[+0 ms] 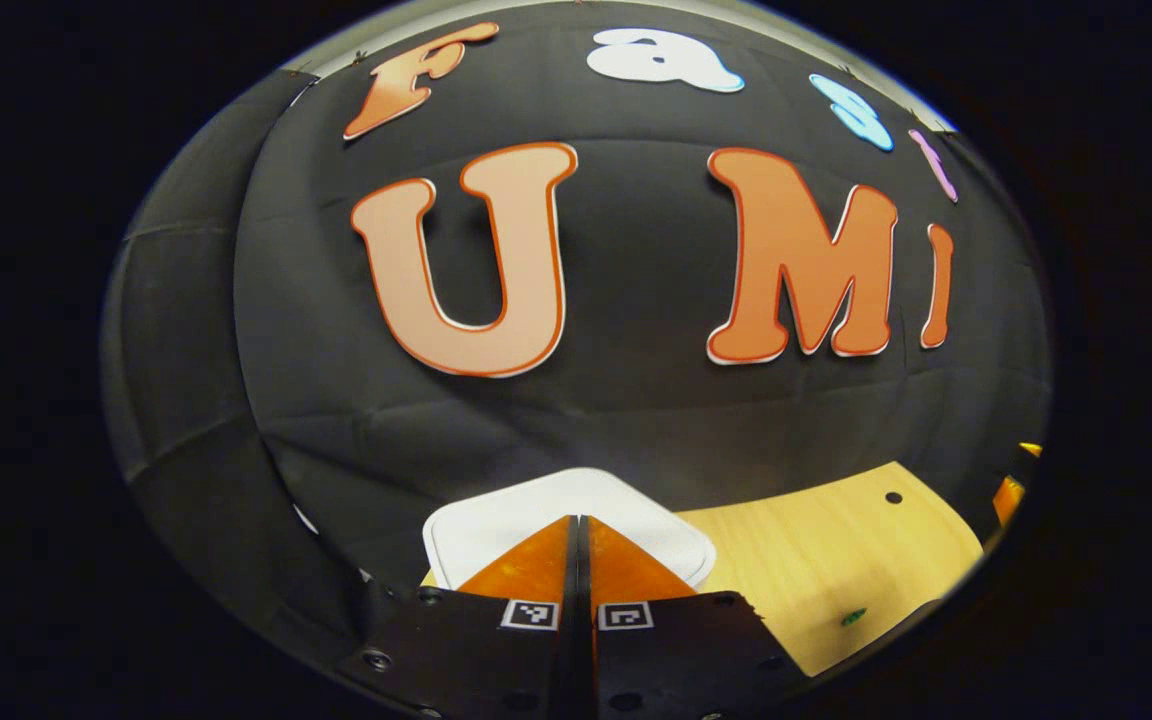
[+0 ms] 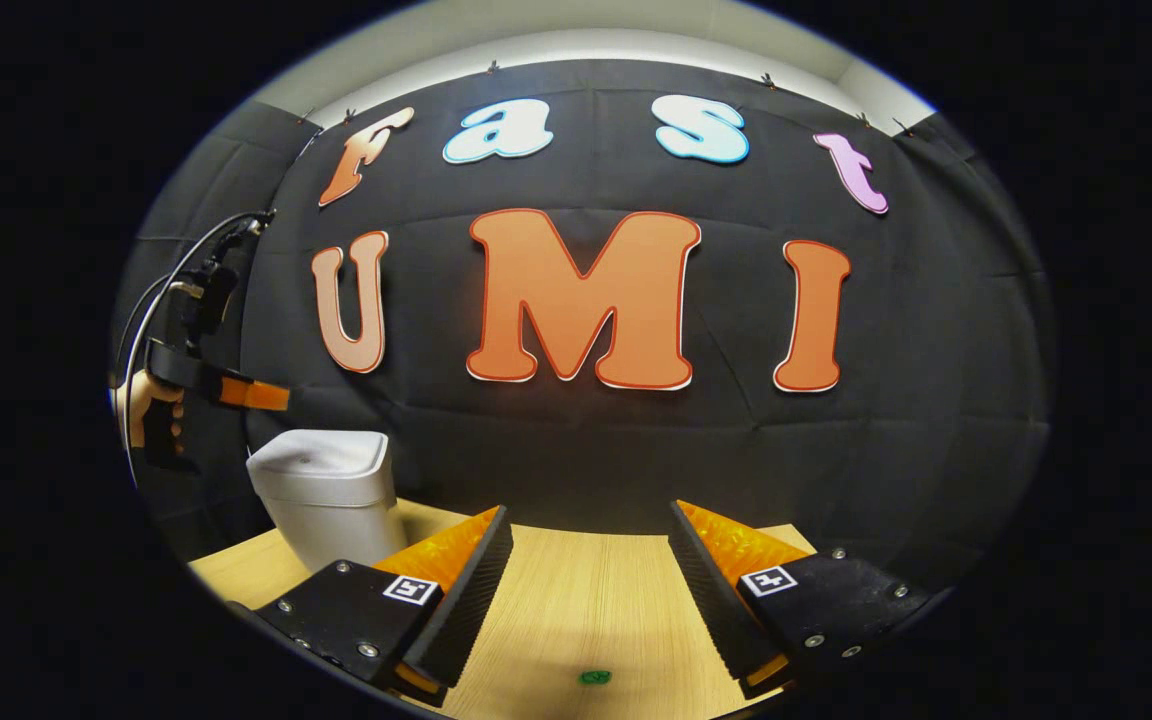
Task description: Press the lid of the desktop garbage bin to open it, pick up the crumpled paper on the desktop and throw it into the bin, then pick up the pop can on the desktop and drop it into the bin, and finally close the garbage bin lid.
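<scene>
A white desktop garbage bin (image 2: 324, 492) stands at the left end of the wooden table (image 2: 576, 610), its lid down. In the left gripper view the bin's white lid (image 1: 496, 515) lies just below and beyond my left gripper (image 1: 581, 525), whose fingers are pressed together with nothing between them. In the right gripper view that left gripper (image 2: 276, 397) hangs in the air above the bin, held by a hand (image 2: 151, 405). My right gripper (image 2: 591, 540) stands open over the table's middle, nothing between its fingers.
A small green mark (image 2: 594, 677) sits on the tabletop near the front edge, also seen as a green mark (image 1: 853, 617) in the left gripper view. The black cloth wall rises right behind the table. A cable (image 2: 171, 285) loops up from the left gripper.
</scene>
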{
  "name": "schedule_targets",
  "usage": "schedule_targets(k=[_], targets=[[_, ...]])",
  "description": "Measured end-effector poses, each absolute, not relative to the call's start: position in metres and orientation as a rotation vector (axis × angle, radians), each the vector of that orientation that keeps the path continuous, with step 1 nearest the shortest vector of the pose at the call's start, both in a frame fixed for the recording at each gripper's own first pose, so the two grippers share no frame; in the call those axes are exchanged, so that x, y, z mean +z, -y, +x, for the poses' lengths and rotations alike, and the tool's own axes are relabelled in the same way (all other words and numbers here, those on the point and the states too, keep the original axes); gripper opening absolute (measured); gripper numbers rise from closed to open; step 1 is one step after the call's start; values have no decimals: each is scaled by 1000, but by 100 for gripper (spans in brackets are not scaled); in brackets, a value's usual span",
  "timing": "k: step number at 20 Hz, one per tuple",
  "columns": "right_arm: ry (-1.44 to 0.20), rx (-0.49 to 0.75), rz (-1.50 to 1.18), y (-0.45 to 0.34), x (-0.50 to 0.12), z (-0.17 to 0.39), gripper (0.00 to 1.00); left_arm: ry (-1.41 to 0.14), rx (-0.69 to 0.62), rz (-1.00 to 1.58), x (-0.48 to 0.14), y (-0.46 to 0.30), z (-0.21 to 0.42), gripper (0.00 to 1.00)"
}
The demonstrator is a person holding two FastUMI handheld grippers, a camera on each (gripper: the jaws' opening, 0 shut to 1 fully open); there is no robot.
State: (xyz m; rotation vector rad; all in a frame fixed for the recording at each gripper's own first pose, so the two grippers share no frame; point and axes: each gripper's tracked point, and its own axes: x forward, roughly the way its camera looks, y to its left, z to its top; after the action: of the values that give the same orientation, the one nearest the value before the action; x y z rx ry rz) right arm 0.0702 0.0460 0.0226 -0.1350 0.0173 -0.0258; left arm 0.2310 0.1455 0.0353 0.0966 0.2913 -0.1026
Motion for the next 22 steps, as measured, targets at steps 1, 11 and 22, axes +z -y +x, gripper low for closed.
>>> schedule_targets(k=[1,11,22], targets=[[-20,-27,-139,-46,22,70,94,-323,-115,82,24,-143,230,0],[-55,-31,-144,-43,8,77,94,-462,-96,45,-37,-154,233,0],[-66,-52,-163,-32,9,71,94,-317,-52,134,-25,-151,225,0]])
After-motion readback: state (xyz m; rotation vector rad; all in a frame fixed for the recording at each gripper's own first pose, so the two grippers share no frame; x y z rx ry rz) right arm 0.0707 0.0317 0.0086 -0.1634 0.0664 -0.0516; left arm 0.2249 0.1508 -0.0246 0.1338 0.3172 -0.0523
